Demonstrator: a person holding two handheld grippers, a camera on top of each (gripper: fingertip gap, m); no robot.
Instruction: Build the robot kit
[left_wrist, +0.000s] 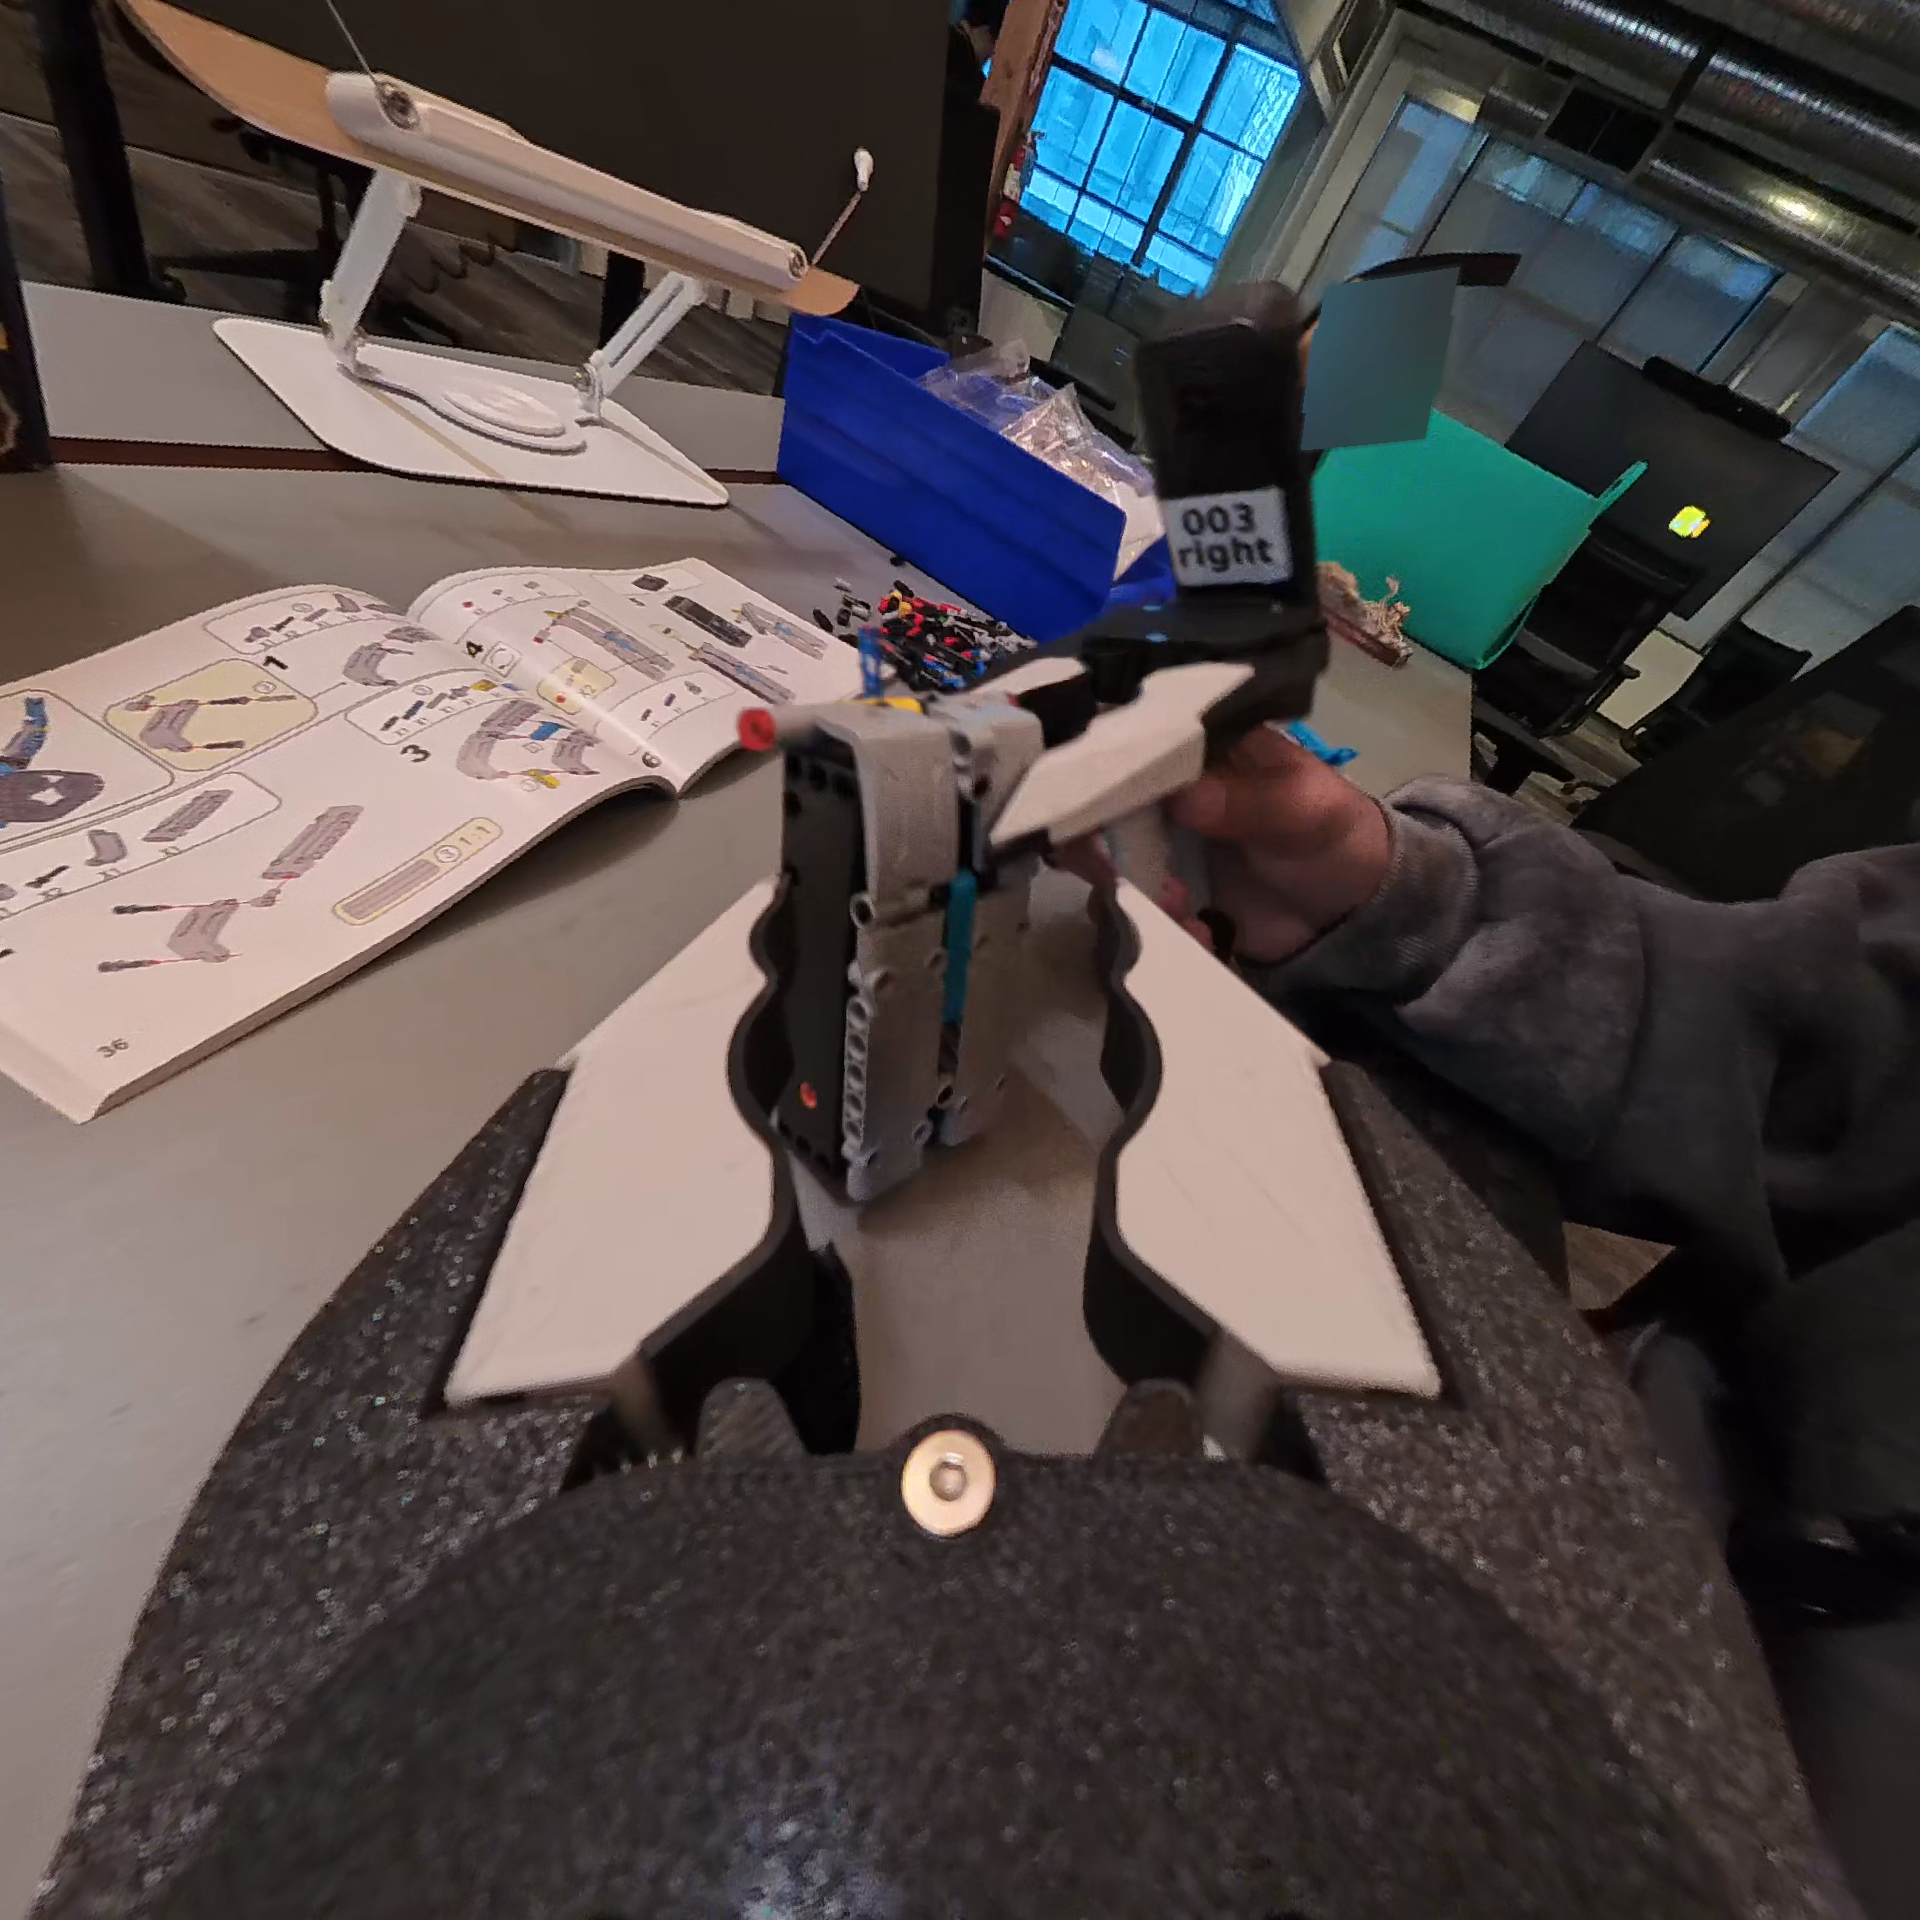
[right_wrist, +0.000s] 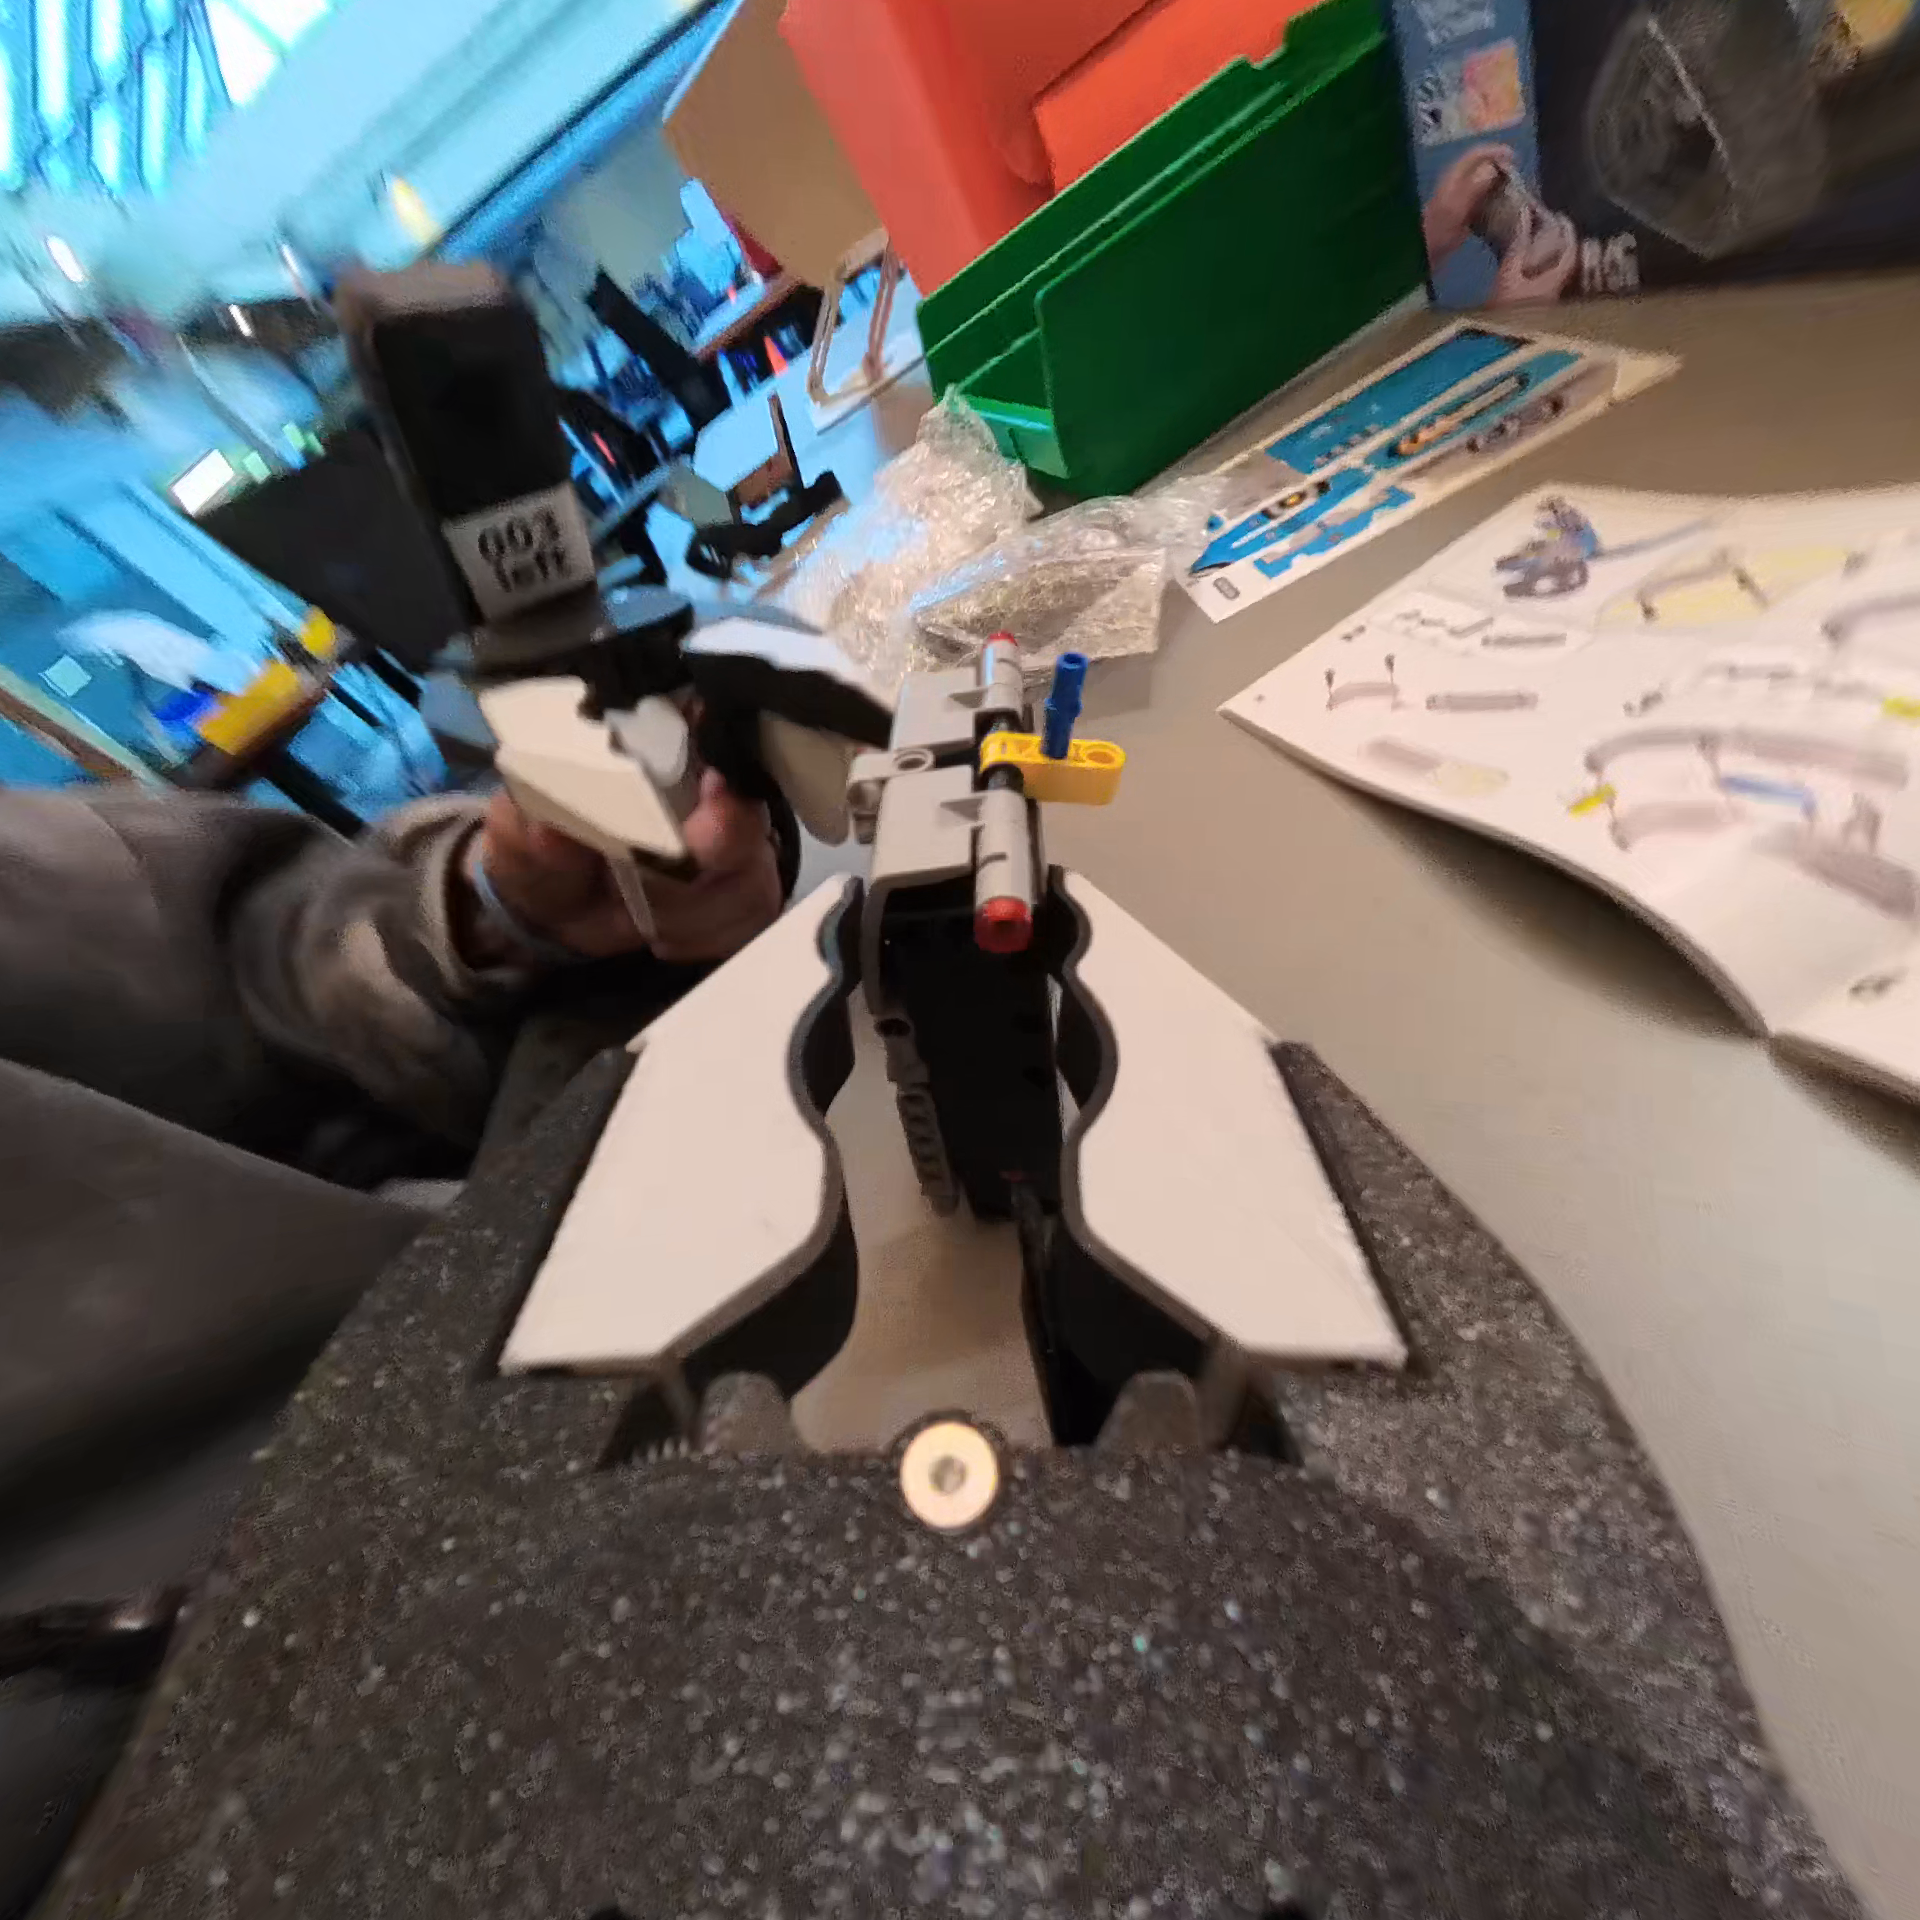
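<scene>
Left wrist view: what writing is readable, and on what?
White label above the brick assembly: legible, not quoted.
Open instruction booklet: step and page numbers, not quoted.
Small yellow sign, far right: too small to read.

The brick assembly (left_wrist: 894, 966) is standing upright between the fingers of the left gripper (left_wrist: 940, 914), with the right gripper (left_wrist: 997, 748) reaching its top from the right. Left of the assembly, the open instruction booklet (left_wrist: 343, 769) is lying on the table (left_wrist: 208, 1299). Behind the assembly a pile of small parts (left_wrist: 930, 629) is lying, with the bin (left_wrist: 935, 468) behind it and the laptop stand (left_wrist: 468, 416) standing behind the booklet.
</scene>
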